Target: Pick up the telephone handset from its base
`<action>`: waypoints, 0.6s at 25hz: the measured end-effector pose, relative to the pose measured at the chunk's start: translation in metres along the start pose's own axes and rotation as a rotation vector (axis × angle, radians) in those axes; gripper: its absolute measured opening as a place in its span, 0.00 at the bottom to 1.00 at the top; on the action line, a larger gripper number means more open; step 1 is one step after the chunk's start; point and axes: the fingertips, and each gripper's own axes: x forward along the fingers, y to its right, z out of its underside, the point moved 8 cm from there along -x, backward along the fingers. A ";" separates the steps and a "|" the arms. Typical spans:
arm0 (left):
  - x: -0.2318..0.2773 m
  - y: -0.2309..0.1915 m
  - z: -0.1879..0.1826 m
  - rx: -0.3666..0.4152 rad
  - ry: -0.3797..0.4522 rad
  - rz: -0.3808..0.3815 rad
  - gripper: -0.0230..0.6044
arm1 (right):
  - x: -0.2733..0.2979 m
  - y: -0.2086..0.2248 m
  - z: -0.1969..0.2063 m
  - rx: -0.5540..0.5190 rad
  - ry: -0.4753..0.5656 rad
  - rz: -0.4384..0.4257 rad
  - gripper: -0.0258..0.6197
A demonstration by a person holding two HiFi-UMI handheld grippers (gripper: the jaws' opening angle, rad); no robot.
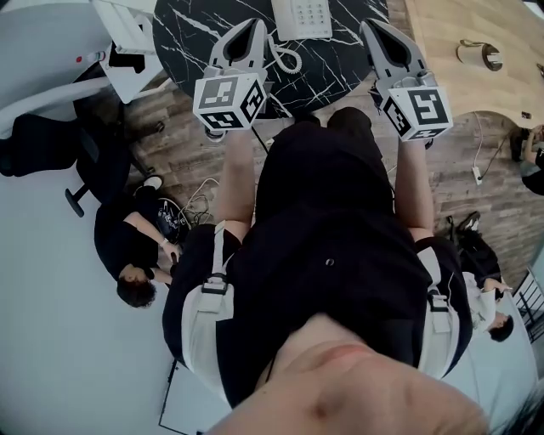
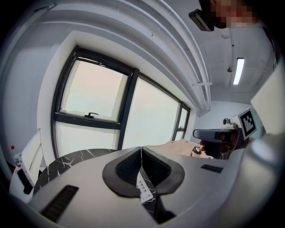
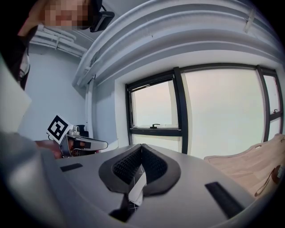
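Note:
A white telephone (image 1: pixel 302 17) with a keypad stands on the round black marble table (image 1: pixel 340 59) at the top of the head view. Its coiled cord (image 1: pixel 287 58) loops toward me. The handset itself I cannot make out. My left gripper (image 1: pixel 257 23) hovers over the table's near side, left of the phone, jaws shut and empty. My right gripper (image 1: pixel 368 25) is level with it to the phone's right, also shut on nothing. In the left gripper view a strip of the phone's keypad (image 2: pixel 144 190) shows below the closed jaws (image 2: pixel 141 149). The right gripper view shows a white sliver of the phone (image 3: pixel 137 191) under its closed jaws (image 3: pixel 141 146).
A light wooden table (image 1: pixel 459 85) with a small round object (image 1: pixel 480 53) adjoins on the right. A white chair (image 1: pixel 127 42) stands left of the marble table. People sit on the floor at left (image 1: pixel 132 246) and right (image 1: pixel 489 293); cables (image 1: pixel 195 204) lie on the wood floor. Large windows (image 2: pixel 98 93) are ahead.

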 end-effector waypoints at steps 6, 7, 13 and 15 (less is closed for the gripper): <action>0.008 -0.007 0.010 -0.013 -0.030 0.009 0.06 | 0.007 -0.001 0.012 0.014 -0.037 0.011 0.09; 0.010 -0.007 0.012 -0.016 -0.036 0.008 0.06 | 0.008 -0.001 0.013 0.017 -0.043 0.011 0.09; 0.026 -0.009 0.025 -0.030 -0.076 0.001 0.06 | 0.018 0.008 0.023 0.035 -0.077 -0.002 0.09; 0.032 -0.009 0.029 -0.037 -0.089 -0.009 0.06 | 0.023 0.014 0.026 0.040 -0.088 -0.010 0.09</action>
